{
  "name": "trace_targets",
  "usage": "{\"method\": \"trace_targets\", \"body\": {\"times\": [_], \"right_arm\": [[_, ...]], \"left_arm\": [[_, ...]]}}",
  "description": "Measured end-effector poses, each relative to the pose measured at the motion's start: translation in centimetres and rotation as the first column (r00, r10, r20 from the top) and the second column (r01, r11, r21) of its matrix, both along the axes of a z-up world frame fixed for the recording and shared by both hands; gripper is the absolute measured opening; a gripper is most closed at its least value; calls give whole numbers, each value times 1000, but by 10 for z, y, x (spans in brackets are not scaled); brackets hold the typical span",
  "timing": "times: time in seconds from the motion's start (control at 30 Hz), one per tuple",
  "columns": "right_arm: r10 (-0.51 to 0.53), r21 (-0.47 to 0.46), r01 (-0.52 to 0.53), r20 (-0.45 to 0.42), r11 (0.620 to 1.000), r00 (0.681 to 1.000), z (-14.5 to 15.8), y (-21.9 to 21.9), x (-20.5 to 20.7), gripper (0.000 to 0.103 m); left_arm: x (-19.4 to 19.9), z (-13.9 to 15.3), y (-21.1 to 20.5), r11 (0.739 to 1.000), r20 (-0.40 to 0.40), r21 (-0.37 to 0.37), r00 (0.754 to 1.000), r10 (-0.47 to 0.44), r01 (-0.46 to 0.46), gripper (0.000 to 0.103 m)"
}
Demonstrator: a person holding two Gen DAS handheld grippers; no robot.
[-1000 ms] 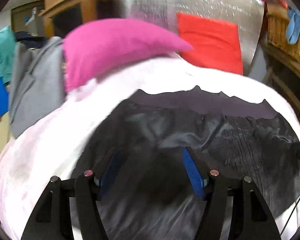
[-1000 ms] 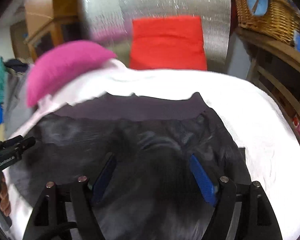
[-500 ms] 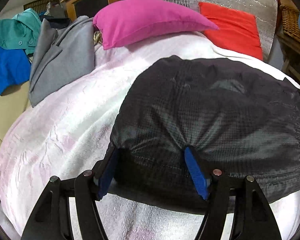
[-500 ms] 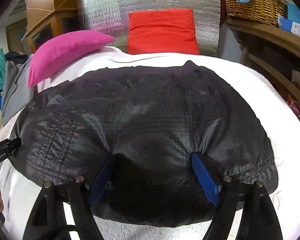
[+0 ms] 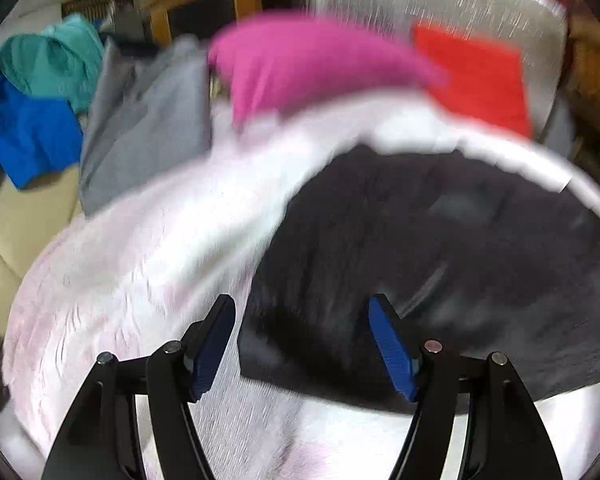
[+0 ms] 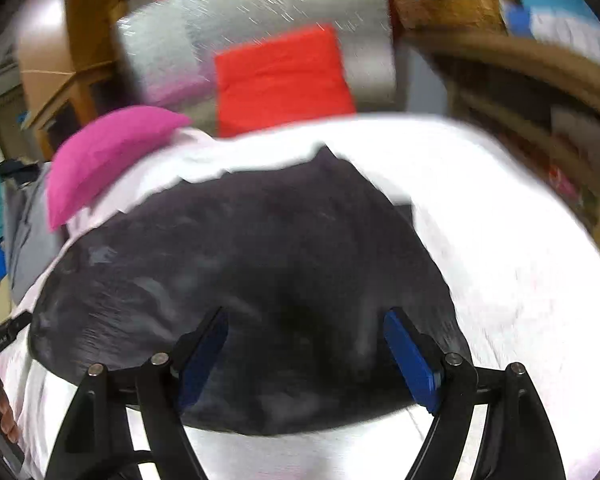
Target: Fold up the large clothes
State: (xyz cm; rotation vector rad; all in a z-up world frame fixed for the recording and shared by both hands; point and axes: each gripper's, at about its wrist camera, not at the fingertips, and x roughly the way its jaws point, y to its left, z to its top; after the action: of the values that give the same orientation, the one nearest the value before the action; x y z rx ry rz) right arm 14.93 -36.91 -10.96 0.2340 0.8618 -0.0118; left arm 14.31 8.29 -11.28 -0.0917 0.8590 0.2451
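Observation:
A black jacket (image 5: 440, 240) lies folded on the white bed sheet (image 5: 160, 260). In the left wrist view my left gripper (image 5: 300, 332) hovers open over the jacket's near left corner, and its blue pads (image 5: 388, 344) do not press the cloth. In the right wrist view my right gripper (image 6: 304, 340) stands wide open above the jacket (image 6: 260, 248), near its front edge, with fabric below the jaws but not pinched. Both views are motion-blurred.
A pink pillow (image 5: 300, 60) and a red cushion (image 5: 472, 76) sit at the bed's far end against a silver foil board (image 6: 260, 20). Grey (image 5: 140, 120), teal (image 5: 48, 64) and blue (image 5: 32, 136) clothes lie at the left. Wooden shelves (image 6: 540, 100) stand to the right.
The jacket, spread with its purple lining showing a second ago, now lies folded over. Both grippers have drawn back from the bunched fabric seen between their jaws half a second ago.

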Motion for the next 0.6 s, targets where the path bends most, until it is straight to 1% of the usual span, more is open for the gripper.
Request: {"method": "trace_targets", "body": {"times": [0.03,0.07,0.13,0.17,0.23,0.27,0.3,0.33,0.4,0.47,0.5,0.57,0.6], "right_arm": [[3,15,-3,-3,1000,1000,-6,-5,0,83],[9,13,-9,12,1000,1000,-5,-7,-1,83],[17,10,-17,13,1000,1000,5,-7,-1,83],[17,20,-17,39,1000,999,14,-9,-1,83],[8,42,-12,84,999,996,29,-11,0,83],[11,54,-17,108,998,994,39,-11,6,83],[18,55,-25,113,998,993,44,-8,13,83],[26,50,-32,115,998,993,47,-5,21,83],[43,21,-46,110,999,993,49,5,41,83],[57,0,-57,89,998,994,45,18,57,83],[66,-17,-64,71,998,995,40,24,66,83],[74,-90,-72,17,993,997,24,34,76,83],[74,-123,-77,-29,989,997,11,37,82,83]], "left_arm": [[3,-8,2,1000,-20,-25,1000,-5,4,71],[3,-10,5,999,-12,-45,1000,-3,3,71],[0,2,6,999,9,-40,1000,8,-8,70],[0,8,5,999,24,-29,1000,14,-13,70],[-2,33,-1,1000,98,-16,995,20,-18,70],[-3,39,-6,1000,118,-18,993,14,-12,70],[1,50,-18,1000,141,-25,990,-10,14,70],[4,55,-29,999,144,-28,989,-34,39,70],[14,58,-59,993,140,-27,984,-106,111,70],[25,53,-93,984,121,9,977,-175,175,70],[30,50,-105,981,114,25,974,-195,194,70],[37,37,-125,975,83,55,973,-217,213,70],[44,24,-135,974,37,73,975,-219,216,70]]}}
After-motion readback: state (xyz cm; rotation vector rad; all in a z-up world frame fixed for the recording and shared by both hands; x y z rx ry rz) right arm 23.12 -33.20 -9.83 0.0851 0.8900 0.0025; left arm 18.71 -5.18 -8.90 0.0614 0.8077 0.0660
